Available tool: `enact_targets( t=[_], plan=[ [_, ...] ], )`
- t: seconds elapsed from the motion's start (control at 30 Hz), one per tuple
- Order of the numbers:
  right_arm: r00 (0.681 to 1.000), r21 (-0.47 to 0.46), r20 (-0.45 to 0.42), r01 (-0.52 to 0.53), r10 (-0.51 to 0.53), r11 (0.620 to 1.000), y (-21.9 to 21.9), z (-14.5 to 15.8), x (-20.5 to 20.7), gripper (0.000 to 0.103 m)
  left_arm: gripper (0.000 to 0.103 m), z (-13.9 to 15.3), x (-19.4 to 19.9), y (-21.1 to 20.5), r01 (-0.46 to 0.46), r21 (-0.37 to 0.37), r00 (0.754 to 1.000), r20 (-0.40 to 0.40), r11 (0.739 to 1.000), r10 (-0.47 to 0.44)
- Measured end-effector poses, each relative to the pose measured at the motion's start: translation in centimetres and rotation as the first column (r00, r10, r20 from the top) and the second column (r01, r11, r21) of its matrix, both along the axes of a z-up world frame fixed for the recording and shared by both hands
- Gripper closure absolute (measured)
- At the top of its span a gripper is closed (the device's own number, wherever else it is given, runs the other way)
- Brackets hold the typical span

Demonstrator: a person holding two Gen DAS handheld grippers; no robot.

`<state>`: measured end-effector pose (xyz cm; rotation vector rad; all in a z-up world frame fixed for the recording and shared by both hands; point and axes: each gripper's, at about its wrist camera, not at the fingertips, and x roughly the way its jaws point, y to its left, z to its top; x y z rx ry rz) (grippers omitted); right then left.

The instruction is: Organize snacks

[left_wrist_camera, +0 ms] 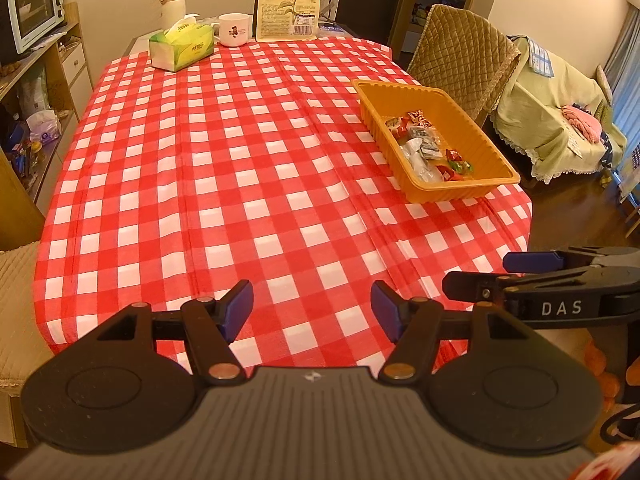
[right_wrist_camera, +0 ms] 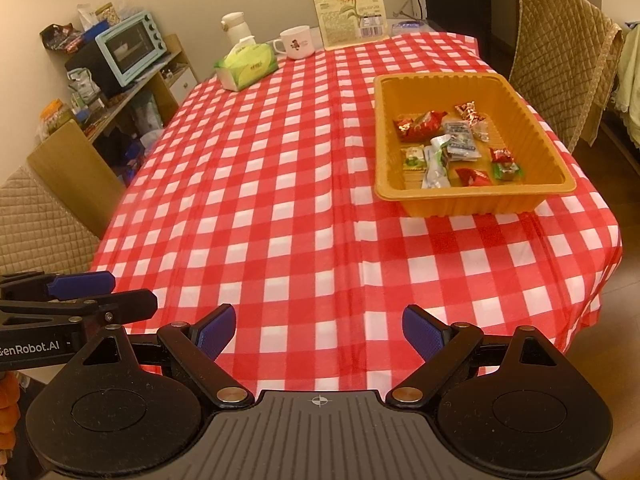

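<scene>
An orange plastic tray (left_wrist_camera: 468, 190) (right_wrist_camera: 476, 204) sits on the right side of the red-and-white checked table and holds several wrapped snacks (left_wrist_camera: 424, 144) (right_wrist_camera: 452, 144). My left gripper (left_wrist_camera: 312, 312) is open and empty over the table's near edge. My right gripper (right_wrist_camera: 318, 334) is open and empty, also over the near edge. Each gripper shows in the other's view: the right one (left_wrist_camera: 476, 276) at the left view's right side, the left one (right_wrist_camera: 132, 292) at the right view's left side. Both are well short of the tray.
At the table's far end stand a green tissue box (left_wrist_camera: 182, 48) (right_wrist_camera: 246, 66), a white mug (left_wrist_camera: 234, 30) (right_wrist_camera: 296, 42), a white kettle (left_wrist_camera: 174, 0) and a sunflower-seed bag (left_wrist_camera: 290, 0) (right_wrist_camera: 348, 10). Padded chairs (left_wrist_camera: 460, 52) (right_wrist_camera: 560, 52) flank the table. A shelf with a toaster oven (right_wrist_camera: 128, 48) is on the left.
</scene>
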<state>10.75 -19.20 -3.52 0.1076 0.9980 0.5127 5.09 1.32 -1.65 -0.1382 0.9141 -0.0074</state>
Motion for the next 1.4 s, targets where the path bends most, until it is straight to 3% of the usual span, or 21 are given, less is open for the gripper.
enact_targets(
  t=[1.4],
  plan=[
    [1.0,-0.004,0.002,-0.007,0.007,1.0,0.49,-0.07,0.49,0.013,0.039,0.0,0.41,0.34,0.003,-0.004,1.0,0.0,1.0,-0.003]
  ],
)
